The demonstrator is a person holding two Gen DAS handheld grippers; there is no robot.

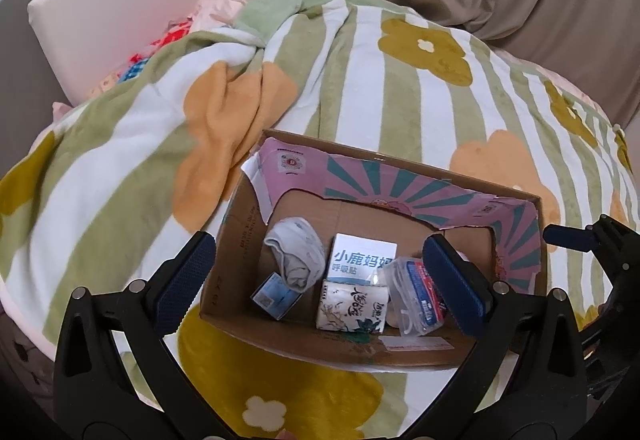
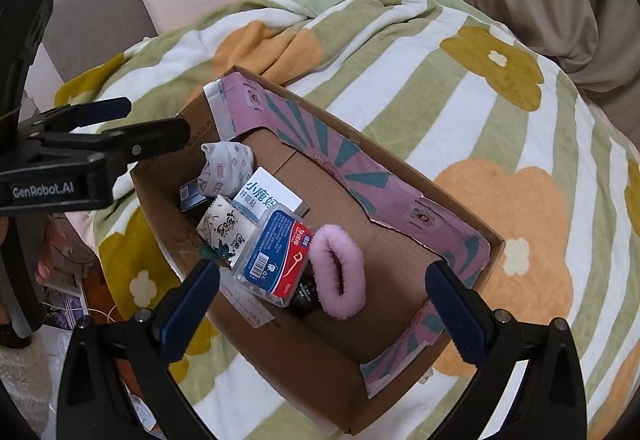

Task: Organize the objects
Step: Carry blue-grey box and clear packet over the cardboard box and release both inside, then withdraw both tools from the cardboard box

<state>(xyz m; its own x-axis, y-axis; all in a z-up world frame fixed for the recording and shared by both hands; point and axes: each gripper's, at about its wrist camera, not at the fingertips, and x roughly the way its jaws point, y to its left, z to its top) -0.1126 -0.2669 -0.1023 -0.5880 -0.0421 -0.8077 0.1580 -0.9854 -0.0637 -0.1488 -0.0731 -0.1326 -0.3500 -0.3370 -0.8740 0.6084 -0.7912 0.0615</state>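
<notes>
Left wrist view: left claw wide open, empty, above brown cardboard box w/ pink-teal lining on striped flower blanket. Inside: rolled grey sock, white-blue carton, tissue pack.

Right wrist view: right claw wide open, empty, over box; fluffy pink scrunchie beside clear floss-pick case.

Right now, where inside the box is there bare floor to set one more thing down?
The cardboard box has bare floor between the pink scrunchie and its far end wall, under the pink printed flap. The other end is crowded: rolled sock, white carton, tissue pack, floss pick case.
</notes>
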